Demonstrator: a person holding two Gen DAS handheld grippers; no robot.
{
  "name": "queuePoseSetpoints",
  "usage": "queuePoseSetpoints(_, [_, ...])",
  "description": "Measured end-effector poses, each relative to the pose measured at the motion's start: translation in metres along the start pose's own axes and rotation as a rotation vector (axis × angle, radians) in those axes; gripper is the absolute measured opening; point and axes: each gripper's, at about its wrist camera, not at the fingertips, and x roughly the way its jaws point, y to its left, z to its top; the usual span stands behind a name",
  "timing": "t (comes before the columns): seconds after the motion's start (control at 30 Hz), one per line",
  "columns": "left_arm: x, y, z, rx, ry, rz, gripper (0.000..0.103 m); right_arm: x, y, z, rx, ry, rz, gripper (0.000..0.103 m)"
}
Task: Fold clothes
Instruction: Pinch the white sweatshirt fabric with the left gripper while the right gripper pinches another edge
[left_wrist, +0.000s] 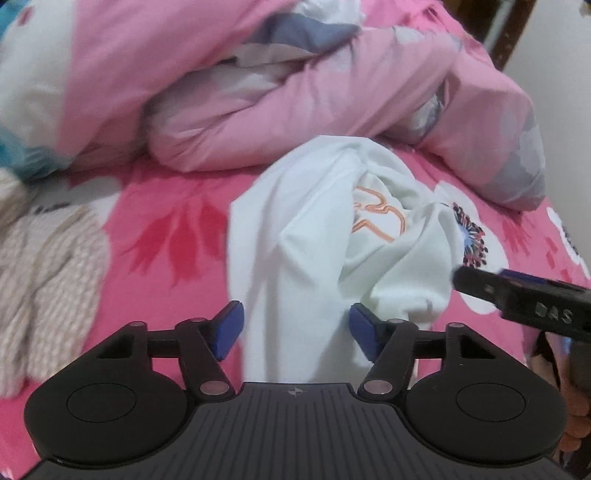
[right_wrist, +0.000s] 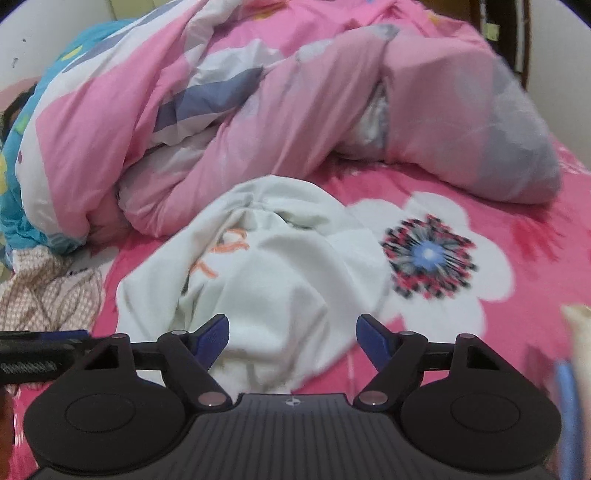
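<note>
**Both jaws spread over a crumpled white T-shirt on the bed**

The left gripper (left_wrist: 294, 330) has its jaws apart, the blue pads flanking the near edge of the white T-shirt (left_wrist: 314, 236) at lower centre of the left wrist view; no cloth sits between them. The right gripper (right_wrist: 292, 341) is likewise agape, its pads either side of the same garment's near hem, also empty. That wide stance over the near edge suits taking hold of the cloth at two places, though it would equally fit a release just made.

The T-shirt lies at the centre of both views, bunched and rumpled rather than flat, with an orange line print (left_wrist: 376, 214) partly swallowed by creases. It is not folded as it lies: no straight edges, no stacked layers.

Beneath it spreads the pink floral bedsheet (right_wrist: 517, 236), its big white flower just right of the shirt in the right wrist view. A pink duvet (right_wrist: 258, 122) is heaped across the upper part of the frame, leaving the near stretch of bed as working room. At far left lies a beige patterned cloth (left_wrist: 48, 258), apart from the shirt; what kind of garment it is cannot be told.
</note>
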Motion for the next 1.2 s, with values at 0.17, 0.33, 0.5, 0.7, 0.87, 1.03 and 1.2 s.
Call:
queuePoseSetpoints(0.17, [0.025, -0.007, 0.012, 0.015, -0.003, 0.015, 0.078, 0.039, 0.0, 0.012, 0.023, 0.035, 0.025, 0.079])
queuePoseSetpoints(0.33, [0.042, 0.0, 0.021, -0.017, 0.009, 0.047, 0.033, 0.069, -0.001, 0.013, 0.017, 0.103, 0.037, 0.033])
queuePoseSetpoints(0.5, [0.037, 0.006, 0.022, -0.032, 0.002, 0.033, 0.009, 0.056, -0.002, 0.012, 0.009, 0.091, 0.069, 0.004])
queuePoseSetpoints(0.7, [0.0, 0.014, 0.021, -0.024, -0.086, 0.018, 0.005, 0.015, -0.008, 0.013, 0.039, 0.021, 0.109, 0.003])
queuePoseSetpoints(0.87, [-0.049, 0.032, 0.014, -0.062, -0.141, -0.018, 0.004, -0.026, -0.009, 0.005, 0.065, -0.008, 0.175, 0.002])
queuePoseSetpoints(1.03, [-0.098, 0.054, 0.006, -0.121, -0.188, -0.03, 0.004, -0.073, -0.007, -0.014, 0.097, 0.004, 0.244, 0.002])
queuePoseSetpoints(1.2, [-0.143, 0.09, -0.013, -0.218, -0.173, 0.009, 0.004, -0.125, -0.003, -0.05, 0.142, 0.071, 0.256, 0.002])
